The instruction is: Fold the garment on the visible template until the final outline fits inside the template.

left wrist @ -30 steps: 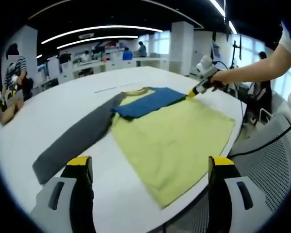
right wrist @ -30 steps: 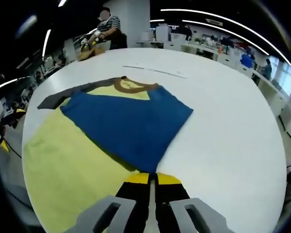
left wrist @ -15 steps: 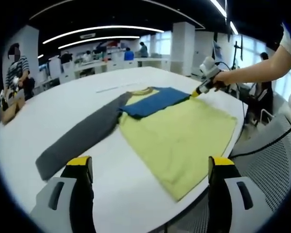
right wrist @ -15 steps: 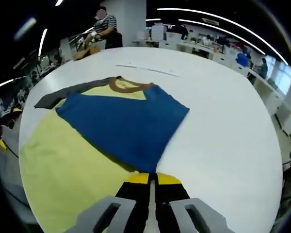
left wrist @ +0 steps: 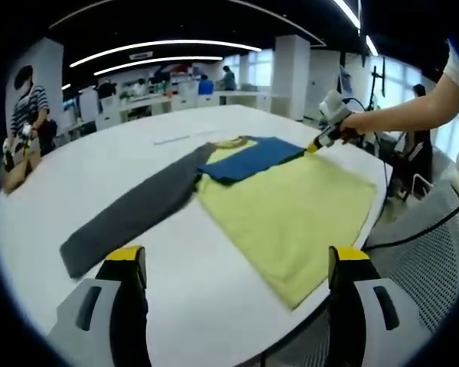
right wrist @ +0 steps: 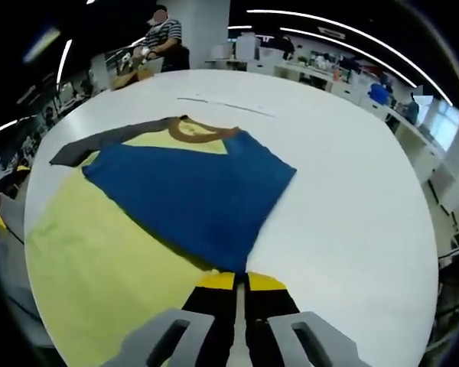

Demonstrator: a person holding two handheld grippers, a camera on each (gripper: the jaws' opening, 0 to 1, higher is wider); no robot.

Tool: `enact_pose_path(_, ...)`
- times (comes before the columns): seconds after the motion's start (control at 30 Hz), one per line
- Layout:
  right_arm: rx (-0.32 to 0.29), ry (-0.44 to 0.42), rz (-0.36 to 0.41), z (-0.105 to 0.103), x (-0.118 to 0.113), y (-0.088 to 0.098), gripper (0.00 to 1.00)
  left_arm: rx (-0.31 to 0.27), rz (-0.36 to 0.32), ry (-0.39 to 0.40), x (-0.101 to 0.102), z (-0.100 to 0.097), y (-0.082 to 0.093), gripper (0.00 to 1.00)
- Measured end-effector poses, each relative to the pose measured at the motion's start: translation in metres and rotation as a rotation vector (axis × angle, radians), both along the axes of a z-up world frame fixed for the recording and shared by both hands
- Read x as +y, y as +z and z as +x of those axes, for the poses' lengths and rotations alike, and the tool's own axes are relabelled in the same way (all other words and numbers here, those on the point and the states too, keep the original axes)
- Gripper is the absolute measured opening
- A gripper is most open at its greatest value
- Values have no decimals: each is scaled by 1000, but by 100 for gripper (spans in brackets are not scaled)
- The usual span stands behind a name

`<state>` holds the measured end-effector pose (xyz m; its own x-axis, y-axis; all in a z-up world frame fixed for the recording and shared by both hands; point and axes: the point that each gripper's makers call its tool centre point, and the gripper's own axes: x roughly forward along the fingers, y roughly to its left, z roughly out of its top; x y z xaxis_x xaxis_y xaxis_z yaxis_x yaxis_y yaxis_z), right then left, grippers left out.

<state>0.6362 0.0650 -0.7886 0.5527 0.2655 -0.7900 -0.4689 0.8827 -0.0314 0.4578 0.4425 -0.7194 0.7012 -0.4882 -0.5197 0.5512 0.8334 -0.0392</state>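
Note:
A yellow garment (left wrist: 291, 210) lies flat on the white round table (left wrist: 84, 164). Its grey sleeve (left wrist: 134, 214) stretches out to the left. Its blue sleeve (right wrist: 191, 187) is folded across the chest below the brown collar (right wrist: 199, 131). My right gripper (right wrist: 237, 281) is shut on the blue sleeve's end at the garment's edge. In the left gripper view the right gripper (left wrist: 319, 142) sits in a person's hand (left wrist: 352, 122) at the far right of the garment. My left gripper (left wrist: 237, 260) hangs open, short of the garment, with nothing between its jaws.
A thin line mark (right wrist: 233, 107) runs across the table beyond the collar. A black cable (left wrist: 428, 222) hangs off the right of the table. A person (left wrist: 23, 115) stands at the far left edge. Desks and people fill the background.
In the left gripper view the garment and the right gripper now sit a little farther to the right and away. The right gripper stays shut on the blue sleeve; the left stays open.

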Motion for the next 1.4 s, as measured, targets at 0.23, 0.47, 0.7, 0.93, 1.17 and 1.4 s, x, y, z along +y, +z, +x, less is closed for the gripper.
enact_pose_path(0.23, -24, -23, 45, 2, 1, 5, 3, 0, 0, 5, 2, 1, 0, 96)
enact_pose_path(0.47, -58, -25, 185, -4, 20, 26, 43, -7, -6, 21, 6, 5, 3, 97)
enact_pose_path(0.7, -112, 94, 238, -19, 48, 51, 70, -12, -12, 21, 5, 9, 7, 97)
enact_pose_path(0.93, -168, 243, 293, -39, 78, 75, 91, -14, -14, 23, 7, 13, 8, 97)
enact_pose_path(1.17, -202, 311, 341, -54, 90, 97, 99, -27, -32, 57, 18, 21, 12, 97)
enact_pose_path(1.4, -209, 352, 347, -72, 94, 106, 99, -32, -42, 108, 35, 32, 12, 96)
